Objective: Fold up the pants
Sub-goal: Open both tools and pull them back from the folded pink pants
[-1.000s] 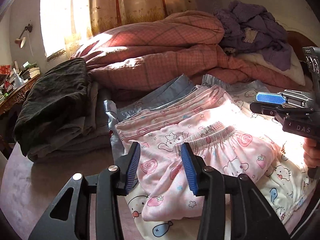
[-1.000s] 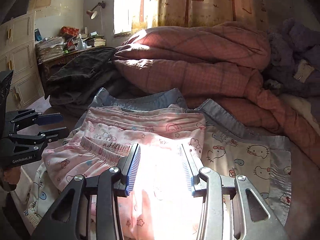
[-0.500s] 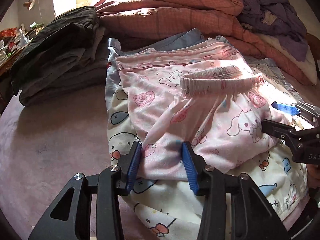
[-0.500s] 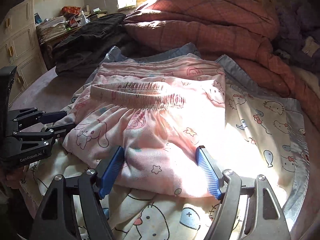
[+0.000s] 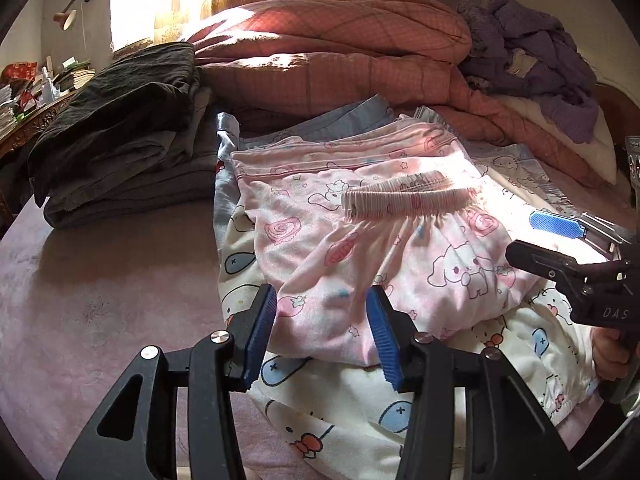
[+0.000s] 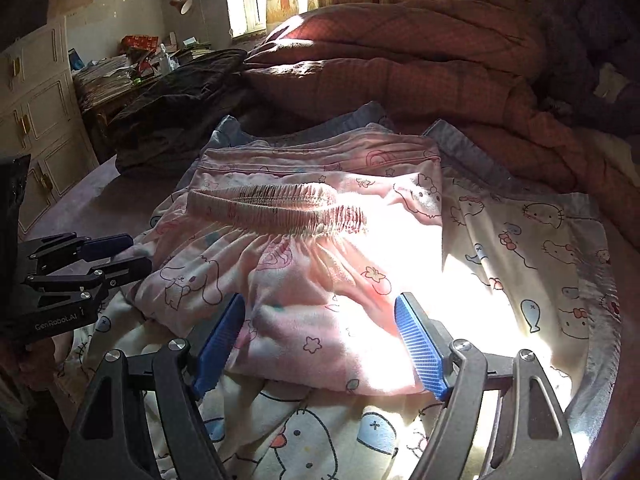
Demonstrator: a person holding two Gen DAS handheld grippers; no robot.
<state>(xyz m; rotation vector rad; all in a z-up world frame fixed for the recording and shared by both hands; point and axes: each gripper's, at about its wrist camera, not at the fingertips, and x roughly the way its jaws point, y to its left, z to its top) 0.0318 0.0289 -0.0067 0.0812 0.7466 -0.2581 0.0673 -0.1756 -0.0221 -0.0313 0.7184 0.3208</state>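
Note:
Pink cartoon-print pants (image 5: 384, 248) lie folded on the bed, with the ribbed waistband (image 5: 408, 196) across the top. They also show in the right wrist view (image 6: 320, 272), waistband (image 6: 276, 208) on top. My left gripper (image 5: 320, 336) is open, its blue pads at the near left edge of the fold, holding nothing. My right gripper (image 6: 320, 348) is open wide at the near right edge, empty. Each gripper shows in the other's view: right (image 5: 560, 240), left (image 6: 108, 256).
The pants lie on a white cartoon-print blanket (image 5: 340, 432) with a blue border. A stack of dark folded clothes (image 5: 120, 132) sits at the left. A pink quilt (image 5: 340, 60) and purple garment (image 5: 532, 52) pile up behind. A cluttered desk (image 6: 116, 76) and cabinet (image 6: 36, 120) stand at the left.
Both grippers dropped and drew back toward the near edge of the fold. The right gripper opened wider. The folded pants lie flat, released.

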